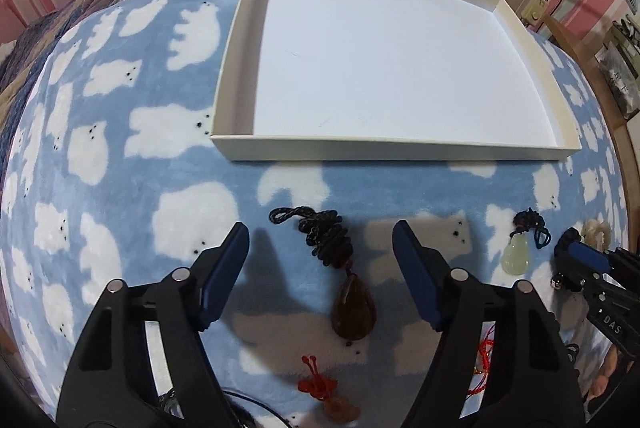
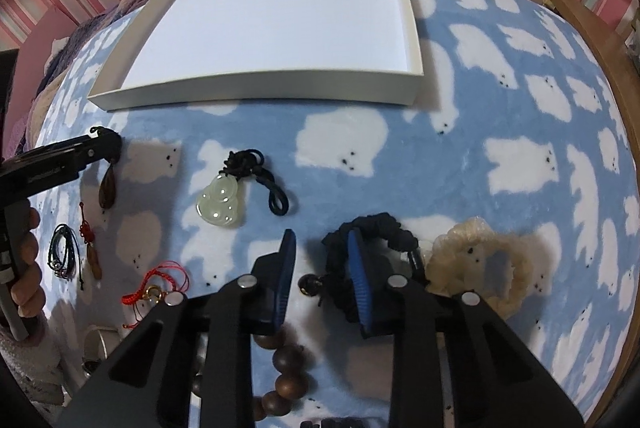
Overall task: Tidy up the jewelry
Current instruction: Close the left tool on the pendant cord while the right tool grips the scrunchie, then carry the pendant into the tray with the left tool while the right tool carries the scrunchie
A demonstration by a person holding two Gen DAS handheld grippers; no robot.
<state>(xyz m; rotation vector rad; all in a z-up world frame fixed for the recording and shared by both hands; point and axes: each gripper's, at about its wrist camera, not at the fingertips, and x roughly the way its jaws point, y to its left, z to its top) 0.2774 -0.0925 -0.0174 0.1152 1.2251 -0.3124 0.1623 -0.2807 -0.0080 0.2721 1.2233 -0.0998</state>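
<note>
A brown teardrop pendant [image 1: 354, 312] on a black knotted cord lies on the polar-bear blanket between the wide-open fingers of my left gripper [image 1: 320, 240], untouched. In the right wrist view the left gripper [image 2: 110, 144] hovers just above that pendant [image 2: 108, 190]. My right gripper [image 2: 322, 240] points down at a black scrunchie [image 2: 384, 228]: one finger is inside its ring, the other outside, and blanket shows between the outer pad and the fabric. A pale green gourd pendant [image 2: 218, 202] lies to the left of it. The white tray [image 1: 400, 148] stands empty beyond.
A cream scrunchie [image 2: 472, 260] touches the black one on the right. Brown wooden beads [image 2: 284, 360] lie under the right gripper. Red cord charms [image 2: 160, 284], a red-knotted pendant [image 1: 320, 384] and dark cord loops [image 2: 64, 252] lie at the left, near a hand [image 2: 24, 268].
</note>
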